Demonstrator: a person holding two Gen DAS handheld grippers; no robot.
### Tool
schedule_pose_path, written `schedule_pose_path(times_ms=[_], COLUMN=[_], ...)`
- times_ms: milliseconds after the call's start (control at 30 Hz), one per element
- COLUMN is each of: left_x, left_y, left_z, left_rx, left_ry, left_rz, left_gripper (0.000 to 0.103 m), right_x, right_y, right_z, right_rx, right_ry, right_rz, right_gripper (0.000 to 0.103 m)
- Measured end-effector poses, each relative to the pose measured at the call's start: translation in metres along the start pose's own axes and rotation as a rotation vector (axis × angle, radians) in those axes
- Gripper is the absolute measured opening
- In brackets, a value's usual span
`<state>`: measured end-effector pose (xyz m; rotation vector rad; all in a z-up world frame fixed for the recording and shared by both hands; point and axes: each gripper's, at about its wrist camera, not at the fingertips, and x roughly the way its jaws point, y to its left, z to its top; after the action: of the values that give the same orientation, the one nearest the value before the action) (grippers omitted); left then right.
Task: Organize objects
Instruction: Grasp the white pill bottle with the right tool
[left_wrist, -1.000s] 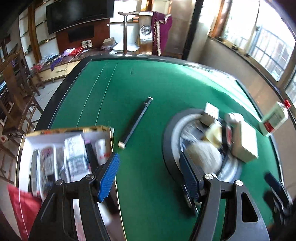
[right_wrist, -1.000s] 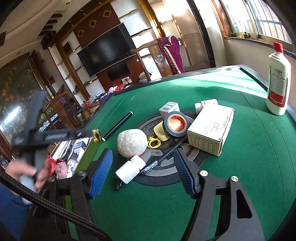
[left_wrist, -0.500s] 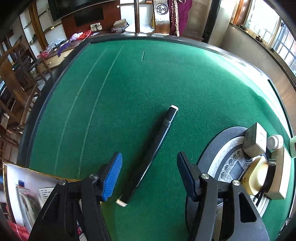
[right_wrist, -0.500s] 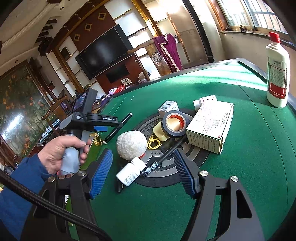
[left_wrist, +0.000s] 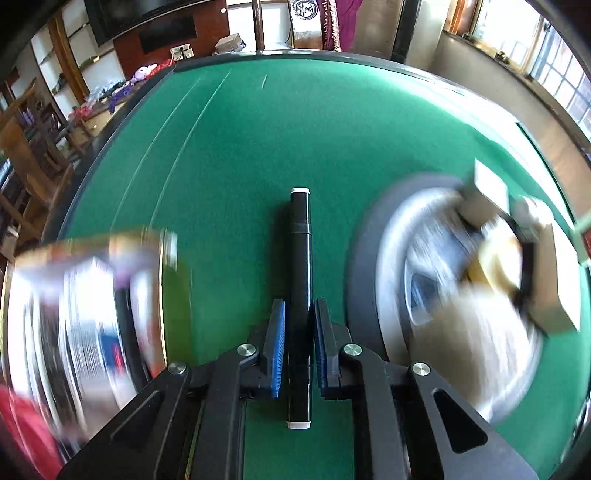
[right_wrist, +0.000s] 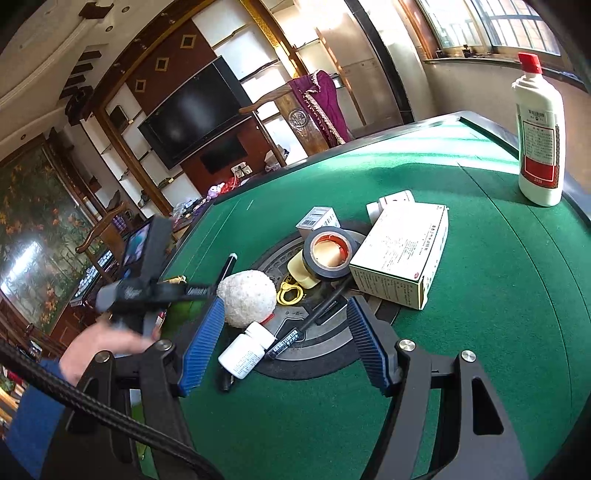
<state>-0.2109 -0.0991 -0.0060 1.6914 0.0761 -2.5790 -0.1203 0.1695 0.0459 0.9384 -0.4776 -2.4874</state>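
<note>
The left gripper (left_wrist: 299, 341) has just closed its blue pads (left_wrist: 277, 347) on a black tube with white end caps (left_wrist: 300, 280), which lies lengthwise between them on the green felt table (left_wrist: 258, 147). The pads grip the tube near its nearer end, so most of its length runs out ahead of the gripper toward the far side of the table. In the left wrist view, an open box of small items (left_wrist: 85, 310) sits left of the tube, heavily blurred, and a round dark centre panel (left_wrist: 373, 280) with more things on it lies to the right, also smeared.

The right gripper (right_wrist: 284, 339) hangs above the near edge of that centre panel (right_wrist: 332, 350), its jaws standing well apart with nothing between them. Below and between its pads lie a white pill bottle (right_wrist: 245, 349) on its side and a black marker pen (right_wrist: 310, 321). Just beyond the bottle sits a white fuzzy ball (right_wrist: 249, 297), with a yellow clip (right_wrist: 290, 293) beside it. Further back on the panel are a roll of black tape (right_wrist: 328, 254), a small white carton with a barcode (right_wrist: 317, 218), and a larger white medicine box (right_wrist: 402, 254). A white bottle with a red cap (right_wrist: 541, 136) stands upright, well apart, at the table's far right corner. Left of the ball, a hand (right_wrist: 107, 343) in a blue sleeve (right_wrist: 33, 413) holds the other gripper's handle.
</note>
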Motion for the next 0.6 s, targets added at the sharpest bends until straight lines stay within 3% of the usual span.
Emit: schedule_pose_path(times_ms=[233, 300, 333, 367, 600], left_x=[-0.048, -0.058, -0.061, -0.061, -0.061], left_y=[-0.013, -0.020, -0.024, -0.026, -0.015], left_z=[-0.103, -0.124, -0.131, -0.135, -0.132], left_rx=[0.002, 0.020, 0.020, 0.021, 0.026], left_ry=[-0.073, -0.127, -0.148, -0.167, -0.193], left_rz=[-0.089, -0.076, -0.072, -0.067, -0.114], left_gripper=[0.012, 0.012, 0.012, 0.012, 0.012], right_x=[0.019, 0.030, 0.036, 0.044, 0.077], right_y=[0.014, 0.019, 0.020, 0.022, 0.037], right_z=[-0.011, -0.017, -0.019, -0.022, -0.033], right_rx=[-0.037, -0.018, 0.004, 0.027, 0.056], right_ry=[0.101, 0.149, 0.178, 0.213, 0.290], right_rz=[0.039, 0.075, 0.096, 0.116, 0.046], right_gripper=[0.069, 0.058, 0.046, 0.044, 0.044])
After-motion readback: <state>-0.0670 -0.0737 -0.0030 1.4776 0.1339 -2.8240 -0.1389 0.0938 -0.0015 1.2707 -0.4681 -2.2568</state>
